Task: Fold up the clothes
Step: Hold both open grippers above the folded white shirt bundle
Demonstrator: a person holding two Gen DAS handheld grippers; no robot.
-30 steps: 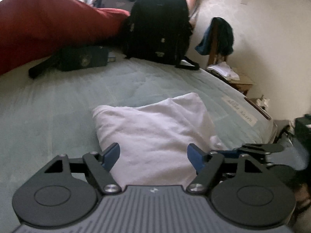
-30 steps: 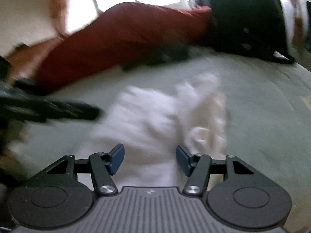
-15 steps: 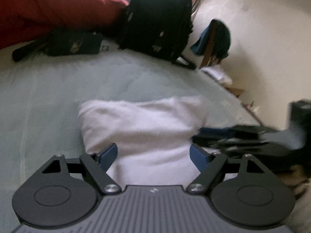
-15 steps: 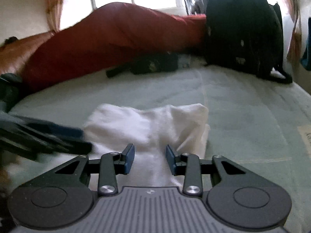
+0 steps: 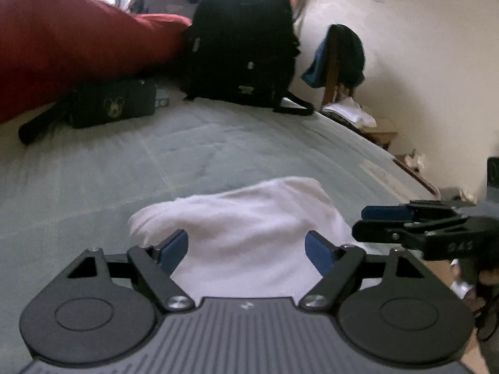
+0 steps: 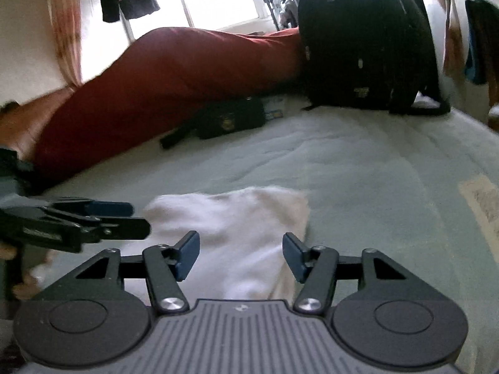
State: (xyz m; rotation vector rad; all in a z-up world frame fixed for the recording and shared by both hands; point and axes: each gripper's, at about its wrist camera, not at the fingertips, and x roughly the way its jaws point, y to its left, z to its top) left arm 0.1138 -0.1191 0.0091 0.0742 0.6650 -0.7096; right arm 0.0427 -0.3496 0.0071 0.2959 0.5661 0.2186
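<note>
In my left wrist view, my left tool (image 5: 248, 251) sits low in the frame with its jaws spread wide and nothing pinched; the folded white garment (image 5: 249, 218) lies on the pale green bed (image 5: 93, 180) straight ahead, its near part running in between my fingertips without the pads pressing it. Its long side runs across the frame, left to right. My right tool (image 5: 386, 221) enters from the right edge, just beside the garment's right end. A black backpack (image 5: 240, 40) and a red blanket (image 5: 62, 40) fill the upper frame, well apart from the cloth. In my right wrist view, my right tool (image 6: 241, 254) is opening, with the garment (image 6: 237, 218) lying ahead and partly between the fingertips, ungripped. My left tool (image 6: 124, 218) reaches in from the left edge beside the cloth's left end. I judge both hands about equally near, one at each end, so the next fold would take the two ends together.
</note>
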